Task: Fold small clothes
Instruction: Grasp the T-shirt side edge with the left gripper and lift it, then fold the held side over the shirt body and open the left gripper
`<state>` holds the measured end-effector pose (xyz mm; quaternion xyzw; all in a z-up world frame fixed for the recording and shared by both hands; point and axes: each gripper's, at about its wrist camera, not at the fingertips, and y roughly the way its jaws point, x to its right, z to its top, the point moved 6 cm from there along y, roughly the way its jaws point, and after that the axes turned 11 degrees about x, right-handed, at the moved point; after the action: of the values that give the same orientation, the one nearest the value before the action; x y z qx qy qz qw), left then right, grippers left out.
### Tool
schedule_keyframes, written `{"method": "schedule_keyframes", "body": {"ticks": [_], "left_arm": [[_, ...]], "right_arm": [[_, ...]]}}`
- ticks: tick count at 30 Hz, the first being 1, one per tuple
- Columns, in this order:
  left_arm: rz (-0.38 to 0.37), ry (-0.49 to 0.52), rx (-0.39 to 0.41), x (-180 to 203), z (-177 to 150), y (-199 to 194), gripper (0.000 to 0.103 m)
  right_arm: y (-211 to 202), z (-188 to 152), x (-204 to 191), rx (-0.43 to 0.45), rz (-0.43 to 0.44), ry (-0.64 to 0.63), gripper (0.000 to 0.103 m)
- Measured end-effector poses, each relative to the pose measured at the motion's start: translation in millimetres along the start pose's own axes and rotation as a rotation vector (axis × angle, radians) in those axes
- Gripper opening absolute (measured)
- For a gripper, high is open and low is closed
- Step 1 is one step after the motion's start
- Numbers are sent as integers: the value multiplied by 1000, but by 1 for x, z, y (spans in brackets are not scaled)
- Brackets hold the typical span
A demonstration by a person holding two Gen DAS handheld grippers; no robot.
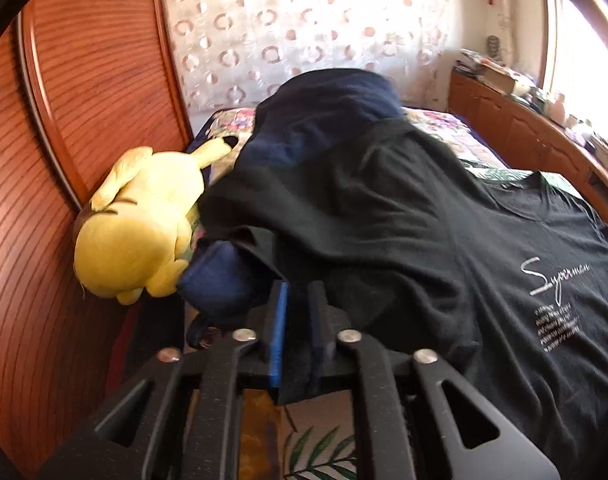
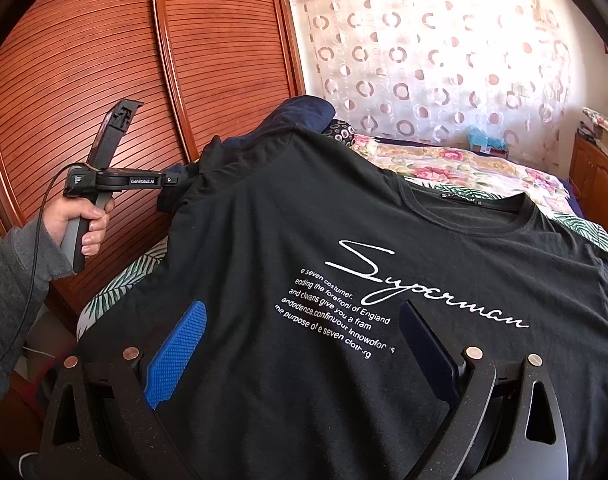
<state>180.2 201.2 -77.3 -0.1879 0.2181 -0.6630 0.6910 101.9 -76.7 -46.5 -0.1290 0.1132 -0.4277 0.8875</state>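
Right under my right-hand lens sit the wide-spread fingers of the right gripper (image 2: 300, 344), released, blue pad on one side and dark pad on the other, with nothing pinched between them; the printed chest of the black T-shirt (image 2: 343, 216) lies below and ahead of them. Biggest thing I see is the bed (image 2: 443, 160) with its floral cover, a leaf-print sheet showing at the near edge. Beside it stands the reddish slatted wardrobe (image 2: 104, 60), and behind the bed hangs a sheer curtain (image 2: 423, 60) dotted with rings. The T-shirt is spread front-up across the near end of the bed, white script lettering (image 2: 423, 292) facing me, collar toward the far side. One sleeve is lifted off to the wardrobe side. Under and beyond that shoulder I can make out a navy garment (image 1: 335, 96), bunched up. From my left-hand lens, a yellow plush toy (image 1: 140, 224) lies against the wardrobe, just beside the dark cloth. My left gripper (image 1: 296, 308) is clenched, its jaws nearly touching, black fabric of the T-shirt's sleeve edge caught between the pads. In the right view a hand (image 2: 84, 224) in a grey sleeve (image 2: 8, 280) grasps that tool's handle.
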Motion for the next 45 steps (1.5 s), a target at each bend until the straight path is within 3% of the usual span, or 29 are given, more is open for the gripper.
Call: {"method": "schedule_keyframes", "body": {"ticks": [4,11,15,18,20,22,28,33,34,37,45], "left_arm": [[-37,23,47,18,8,-17,1],[-132,38,162,56,56,-49,0],[-90,66,207,58,76,-57,1],[-72,38,159,43,74,-47,13],[-76,25,106,28,64,-35,33],[-44,23,56,15,51,-22,41],[10,-7,-49,-14,16,13,41],[-2,-37,-60,-19,8,26,41],[-1,-33,-54,-19,9,27,40],[-14,0,-26,-12,13,22,1],[-64,66,79,22,37,-11,1]], "right_arm": [[1,-3,-1,-6,-3,6,98],[-4,3,10,12,-23,20,98],[-9,3,20,23,-34,44,98],[-9,1,20,23,-35,43,98],[-8,-1,17,23,-30,49,98],[-6,-1,15,22,-23,50,98],[-5,-4,14,14,-13,39,98],[-6,-3,16,12,-19,42,98],[-5,0,18,10,-18,43,98],[-5,-1,17,8,-18,41,98],[-6,0,22,3,-19,46,98]]}}
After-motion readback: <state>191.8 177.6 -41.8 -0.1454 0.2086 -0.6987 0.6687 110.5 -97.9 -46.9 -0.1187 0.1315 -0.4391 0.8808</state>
